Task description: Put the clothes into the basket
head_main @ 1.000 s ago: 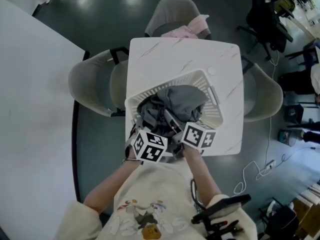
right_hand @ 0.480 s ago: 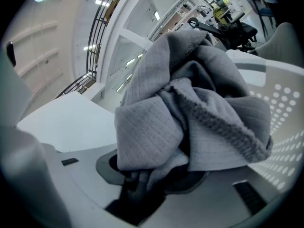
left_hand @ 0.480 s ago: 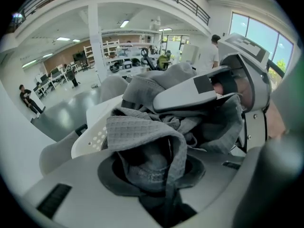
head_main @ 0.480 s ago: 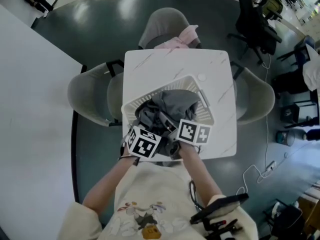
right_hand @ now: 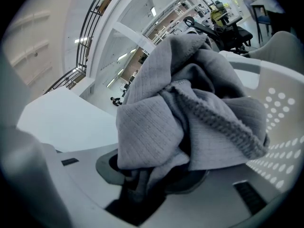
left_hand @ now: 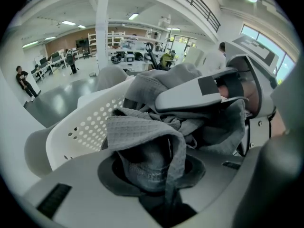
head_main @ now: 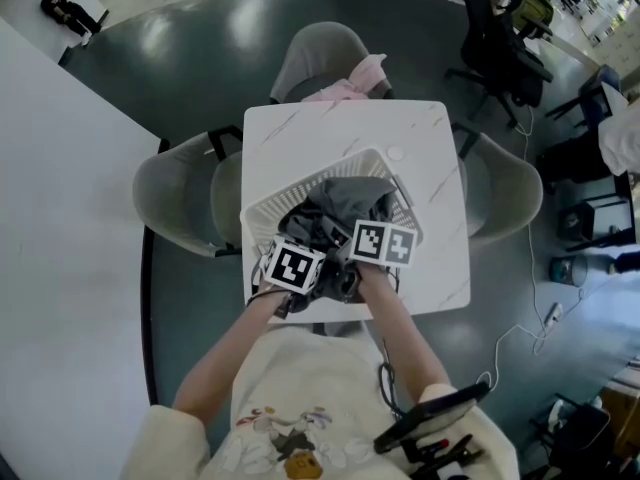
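A white perforated basket (head_main: 265,206) stands on the white marble table (head_main: 340,128). Grey clothes (head_main: 345,196) are bunched inside it and over its near rim. My left gripper (head_main: 305,253) is shut on a fold of grey waffle-knit cloth (left_hand: 147,141) at the basket's near edge. My right gripper (head_main: 360,240) sits just beside it, shut on a bunch of grey knit cloth (right_hand: 190,122). In the left gripper view the basket wall (left_hand: 90,125) rises on the left and the right gripper's body lies across the pile. The basket wall (right_hand: 280,108) shows at the right in the right gripper view.
Grey chairs surround the table: one on the left (head_main: 180,193), one on the right (head_main: 510,193), one behind (head_main: 320,53) with a pink garment (head_main: 355,78) on it. A small white disc (head_main: 397,154) lies on the table beyond the basket. Cables (head_main: 530,328) trail on the floor.
Both grippers have kept their hold on the grey clothes and stayed together at the basket's near rim. The head camera has drawn back, so table and basket look smaller and higher.
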`<state>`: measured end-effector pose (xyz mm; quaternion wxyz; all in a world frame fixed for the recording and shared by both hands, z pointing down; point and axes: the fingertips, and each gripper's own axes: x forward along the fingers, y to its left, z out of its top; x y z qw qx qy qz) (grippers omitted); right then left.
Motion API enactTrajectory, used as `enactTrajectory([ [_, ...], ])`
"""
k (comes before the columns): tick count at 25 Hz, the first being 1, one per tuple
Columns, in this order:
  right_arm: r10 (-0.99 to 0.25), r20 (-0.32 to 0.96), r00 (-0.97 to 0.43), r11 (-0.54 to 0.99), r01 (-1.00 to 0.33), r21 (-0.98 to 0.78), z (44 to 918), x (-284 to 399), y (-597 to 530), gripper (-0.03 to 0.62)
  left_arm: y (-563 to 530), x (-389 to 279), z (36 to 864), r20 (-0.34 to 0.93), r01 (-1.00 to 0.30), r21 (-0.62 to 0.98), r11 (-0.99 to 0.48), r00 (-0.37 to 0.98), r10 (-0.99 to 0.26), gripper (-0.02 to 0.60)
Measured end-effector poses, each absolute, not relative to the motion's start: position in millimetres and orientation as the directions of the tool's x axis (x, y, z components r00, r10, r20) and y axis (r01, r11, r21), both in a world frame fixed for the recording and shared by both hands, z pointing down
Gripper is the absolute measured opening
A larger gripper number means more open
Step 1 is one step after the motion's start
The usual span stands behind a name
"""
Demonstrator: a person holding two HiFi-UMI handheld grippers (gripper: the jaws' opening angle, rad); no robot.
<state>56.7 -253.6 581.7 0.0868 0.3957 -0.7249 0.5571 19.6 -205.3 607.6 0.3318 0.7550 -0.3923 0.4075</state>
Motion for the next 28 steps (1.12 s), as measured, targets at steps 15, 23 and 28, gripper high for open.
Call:
enactTrajectory([
  [15, -0.403, 0.739, -0.54, 0.076, -0.824, -0.561, 636, 63, -271, 0.161, -212, 20, 670, 0.892, -0.932, 0.274, -0.238, 0.339, -0.299, 0.147],
  [23, -0.365, 0.782, -0.504, 0.042, -0.849, -0.527, 673, 56, -268, 0.161, -201, 18, 702, 0.89, -0.921, 0.359, -0.151, 0.387, -0.243, 0.147],
  [28, -0.342, 0.822, -0.455, 0.016, -0.878, -0.479, 695, 57, -268, 0.164, -197, 17, 721, 0.89, -0.912, 0.406, -0.063, 0.41, -0.2, 0.147],
])
